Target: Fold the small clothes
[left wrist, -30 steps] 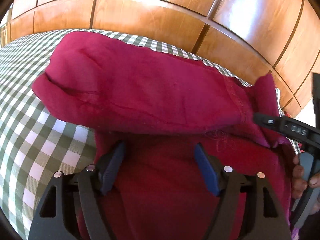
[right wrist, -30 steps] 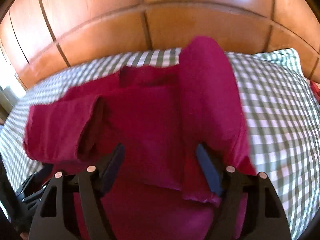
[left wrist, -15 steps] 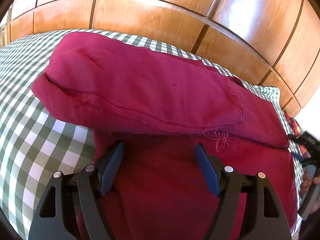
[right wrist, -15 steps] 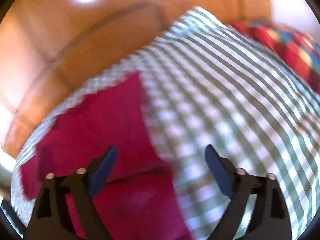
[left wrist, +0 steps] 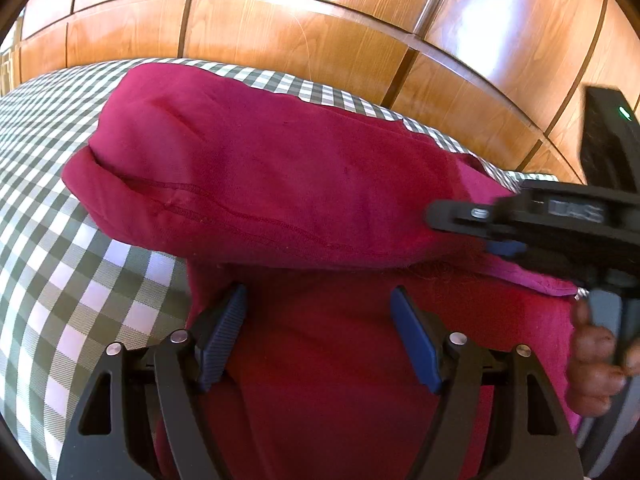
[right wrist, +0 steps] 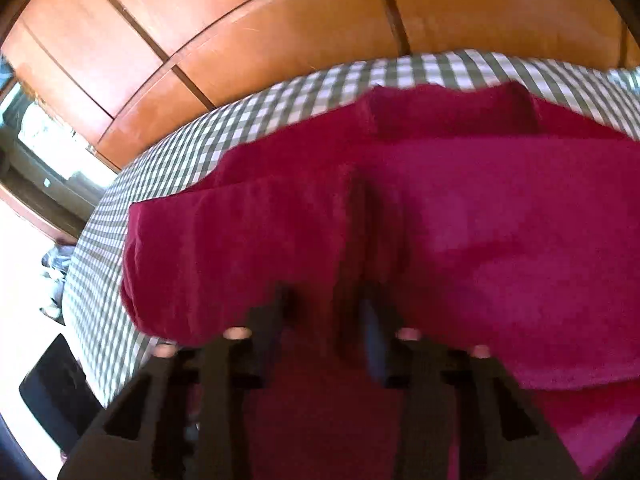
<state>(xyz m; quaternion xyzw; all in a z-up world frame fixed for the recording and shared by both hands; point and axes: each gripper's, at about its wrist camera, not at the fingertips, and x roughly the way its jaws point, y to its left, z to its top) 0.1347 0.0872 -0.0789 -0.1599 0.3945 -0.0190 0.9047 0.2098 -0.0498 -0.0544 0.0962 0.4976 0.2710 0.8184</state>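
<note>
A crimson red garment [left wrist: 280, 184] lies on a green-and-white checked bedsheet [left wrist: 60, 248], with one part folded across the top. My left gripper [left wrist: 318, 332] is open, fingers spread over the lower red cloth, holding nothing. My right gripper [left wrist: 496, 240] enters the left wrist view from the right, its jaws close together on the right end of the folded part. In the blurred right wrist view the right gripper [right wrist: 326, 316] has its fingers close together with a bunched fold of the garment [right wrist: 440, 220] between them.
Glossy wooden panels [left wrist: 320, 32] rise right behind the bed. The checked sheet [right wrist: 168, 152] ends at the left in the right wrist view, with a dark flat object [right wrist: 56, 384] and floor below. A hand [left wrist: 592, 364] holds the right gripper's handle.
The right gripper swung away over the bare sheet, then came back and closed on the right end of the folded cloth. The left gripper stayed open and still.
</note>
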